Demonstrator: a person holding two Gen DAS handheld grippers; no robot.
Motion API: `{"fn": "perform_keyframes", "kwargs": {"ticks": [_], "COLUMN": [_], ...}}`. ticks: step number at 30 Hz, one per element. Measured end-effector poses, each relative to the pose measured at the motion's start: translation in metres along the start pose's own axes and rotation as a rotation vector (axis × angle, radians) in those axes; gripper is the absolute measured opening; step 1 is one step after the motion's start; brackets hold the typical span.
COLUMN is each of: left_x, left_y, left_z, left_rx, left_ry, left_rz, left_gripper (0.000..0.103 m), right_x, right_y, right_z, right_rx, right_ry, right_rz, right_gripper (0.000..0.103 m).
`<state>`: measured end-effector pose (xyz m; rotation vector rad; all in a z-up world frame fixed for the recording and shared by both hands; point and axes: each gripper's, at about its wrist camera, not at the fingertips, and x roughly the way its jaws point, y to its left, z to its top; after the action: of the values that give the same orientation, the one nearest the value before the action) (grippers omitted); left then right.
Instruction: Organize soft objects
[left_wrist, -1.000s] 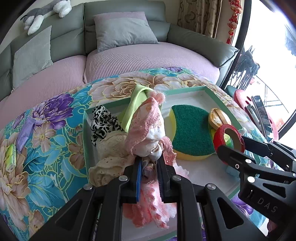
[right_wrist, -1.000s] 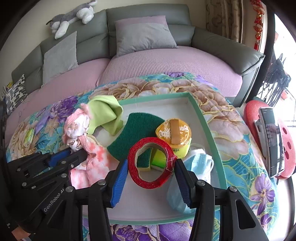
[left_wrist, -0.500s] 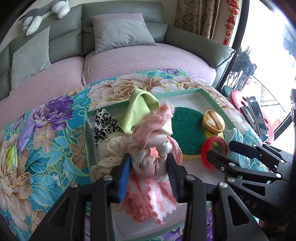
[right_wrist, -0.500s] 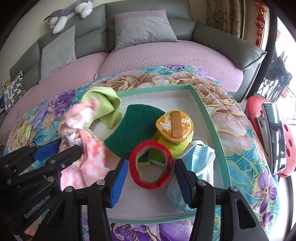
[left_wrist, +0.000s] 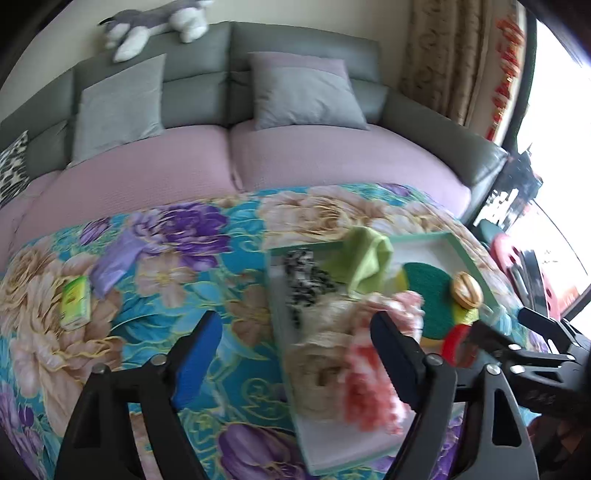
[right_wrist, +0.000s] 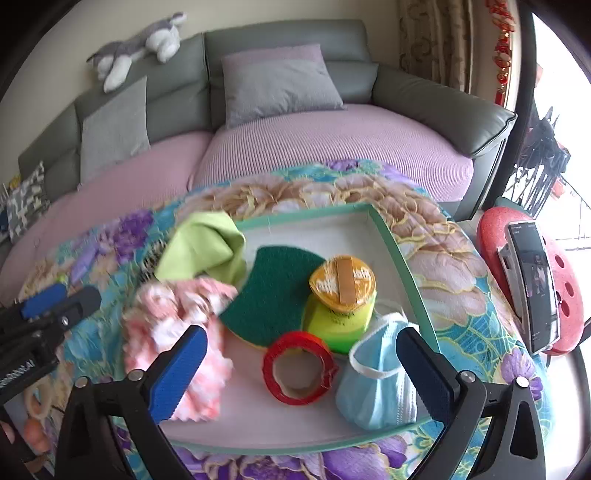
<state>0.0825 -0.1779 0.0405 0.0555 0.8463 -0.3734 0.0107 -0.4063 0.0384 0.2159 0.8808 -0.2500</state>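
- right wrist view: right gripper (right_wrist: 301, 369) jaws just spread wide, red tape ring (right_wrist: 297, 367) lying free between.
- left gripper (left_wrist: 295, 354) likewise just opened, empty.
- risk: frilly pink-and-white cloth (right_wrist: 177, 332) snagging, dragging off the green-rimmed white tray (right_wrist: 391, 240).

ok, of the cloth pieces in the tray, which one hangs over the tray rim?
The lime-green cloth: its fold drapes over the green tray rim at the far corner. The pink frilly cloth and black-and-white patterned cloth lie inside.

A floral cloth (left_wrist: 177, 288) in turquoise and purple covers the supporting surface. Directly on it lie a green-rimmed white tray (right_wrist: 391, 243), a small yellow-green packet (left_wrist: 75, 302) and a folded lilac piece (left_wrist: 114, 264), the last two well apart from the tray.
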Motion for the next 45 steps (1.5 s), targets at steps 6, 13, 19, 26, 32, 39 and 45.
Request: {"fn": "perform_keyframes", "kwargs": {"ticks": [6,13,19,26,32,39,45], "left_x": [-0.002,-0.004,-0.006,-0.023,-0.029,-0.023,-0.021], "left_y": [0.024,0.032,0.029,0.021,0.020,0.017,0.012], "left_z": [-0.001,-0.005,-0.009,-0.023,-0.067,-0.091,-0.099], "left_rx": [-0.042,-0.056,-0.048,0.001,0.023,0.058,0.077], "left_ry": [-0.009,-0.019,-0.027,-0.047,-0.019,0.022,0.039], "left_rz": [0.044,0.065,0.050,0.049,0.047,0.026,0.025], "left_gripper": [0.087,0.100,0.100,0.100,0.100,0.100,0.100], "right_x": [0.001,0.000,-0.006,-0.025,-0.038,-0.027,-0.028], "right_y": [0.013,0.025,0.029,0.035,0.039,0.037,0.031], "right_z": [0.002,0.001,0.001,-0.013,-0.043,-0.081,-0.086], "right_rx": [-0.027,-0.058,-0.061,-0.067,-0.077,-0.072,-0.050], "right_ry": [0.012,0.014,0.007,-0.010,0.015,0.102,0.097], "right_rz": [-0.011,-0.013,-0.021,-0.021,-0.019,-0.035,-0.043], "right_gripper": [0.103,0.103,0.103,0.103,0.103,0.103,0.103]}}
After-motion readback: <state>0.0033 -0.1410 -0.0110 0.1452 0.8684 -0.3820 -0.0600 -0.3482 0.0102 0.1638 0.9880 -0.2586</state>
